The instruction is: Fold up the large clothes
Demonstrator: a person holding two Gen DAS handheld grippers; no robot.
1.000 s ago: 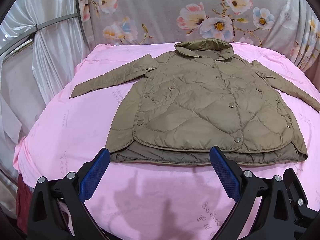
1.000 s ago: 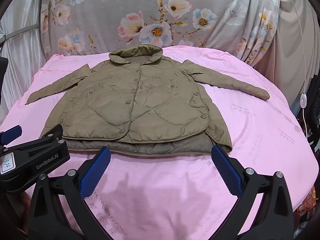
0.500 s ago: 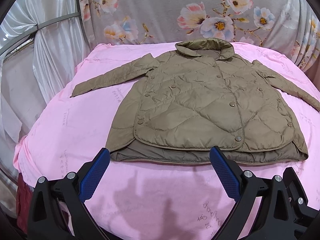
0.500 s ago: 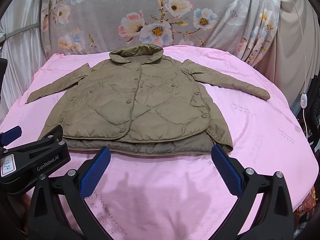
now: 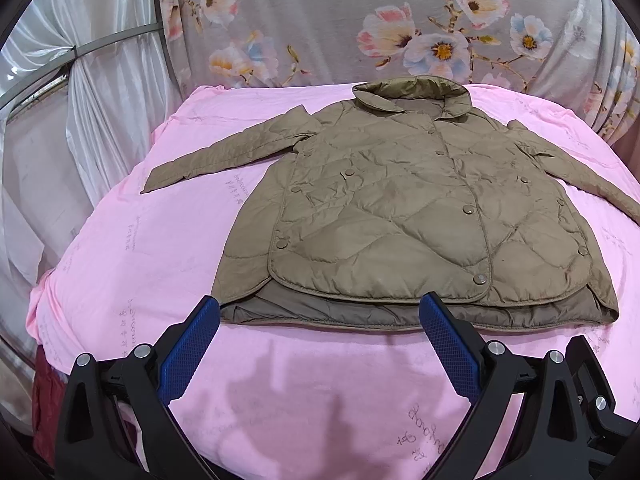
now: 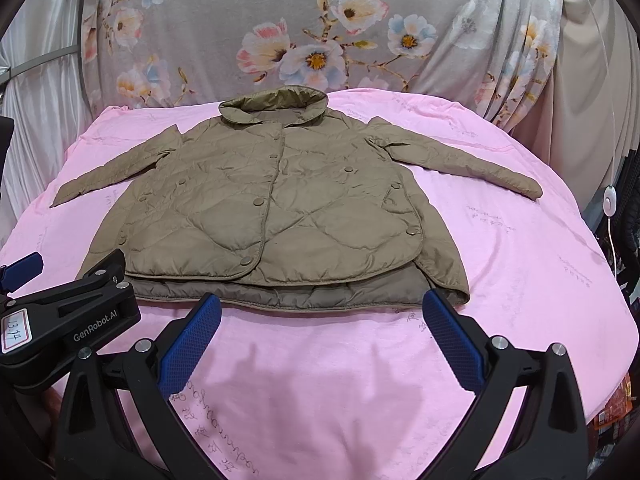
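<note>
An olive quilted jacket point(image 5: 400, 208) lies flat and buttoned on the pink sheet point(image 5: 132, 264), collar at the far side, both sleeves spread outward. My left gripper point(image 5: 319, 320) hovers open just short of the jacket's near hem, nothing between its blue pads. In the right wrist view the same jacket point(image 6: 280, 208) fills the middle, its right sleeve point(image 6: 460, 160) stretched to the right. My right gripper point(image 6: 320, 320) is open too, above the bare sheet in front of the hem. The left gripper's black body point(image 6: 68, 320) shows at the lower left of that view.
A floral grey cloth point(image 5: 360, 28) hangs behind the bed. White curtains point(image 5: 48, 120) with a metal bar stand at the left. A white cord with a switch point(image 6: 609, 204) hangs at the right edge. The pink sheet point(image 6: 540, 280) drops off at both sides.
Both views have shifted only slightly; the jacket sits a touch nearer and lower in the frames. Nothing was grasped or moved.
</note>
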